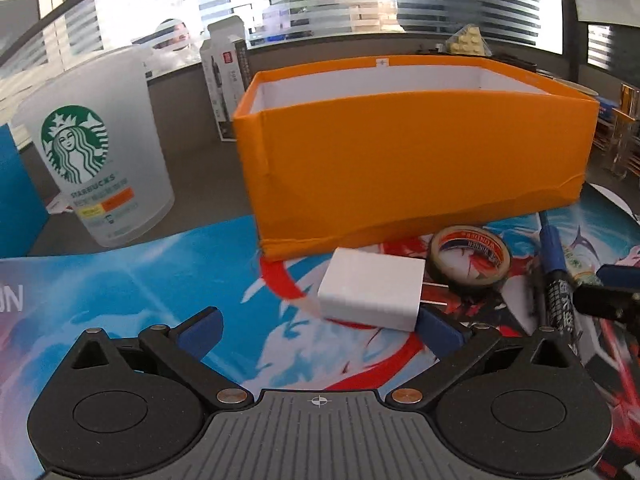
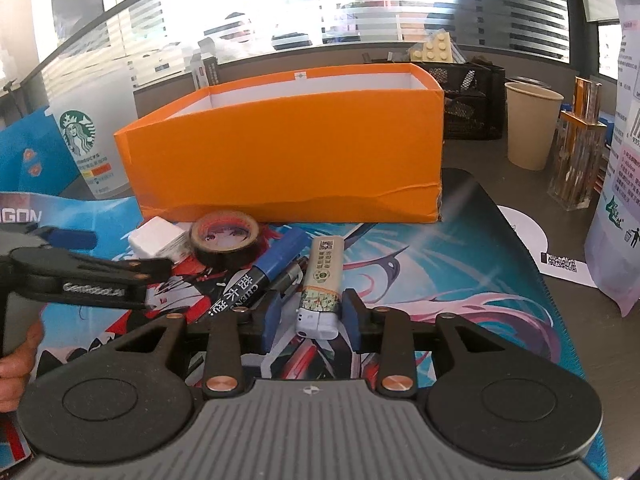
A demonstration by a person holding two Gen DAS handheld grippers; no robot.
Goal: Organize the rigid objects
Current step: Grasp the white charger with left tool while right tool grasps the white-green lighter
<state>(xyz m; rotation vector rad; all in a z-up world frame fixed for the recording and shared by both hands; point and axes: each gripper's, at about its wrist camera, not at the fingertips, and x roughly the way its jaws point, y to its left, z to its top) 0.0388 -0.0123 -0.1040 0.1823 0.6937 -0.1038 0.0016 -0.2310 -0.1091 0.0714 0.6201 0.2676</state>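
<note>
An orange box (image 1: 408, 156) with a white inside stands open on the printed mat; it also shows in the right wrist view (image 2: 288, 152). A white charger (image 1: 372, 294) lies before it, just ahead of my open left gripper (image 1: 320, 332), close to the right finger. A tape roll (image 1: 470, 258) and a blue-capped marker (image 1: 554, 264) lie to its right. In the right wrist view, my right gripper (image 2: 310, 320) is open around the end of a lighter (image 2: 320, 284), not clamped. The marker (image 2: 256, 276), tape roll (image 2: 224, 240) and charger (image 2: 158, 240) lie left of it.
A Starbucks cup (image 1: 92, 164) stands left of the box. A paper cup (image 2: 530, 124), a clear bottle (image 2: 576, 156), a mesh organizer (image 2: 472, 96) and a white bag (image 2: 618, 152) crowd the right side. The left gripper's body (image 2: 80, 276) reaches in from the left.
</note>
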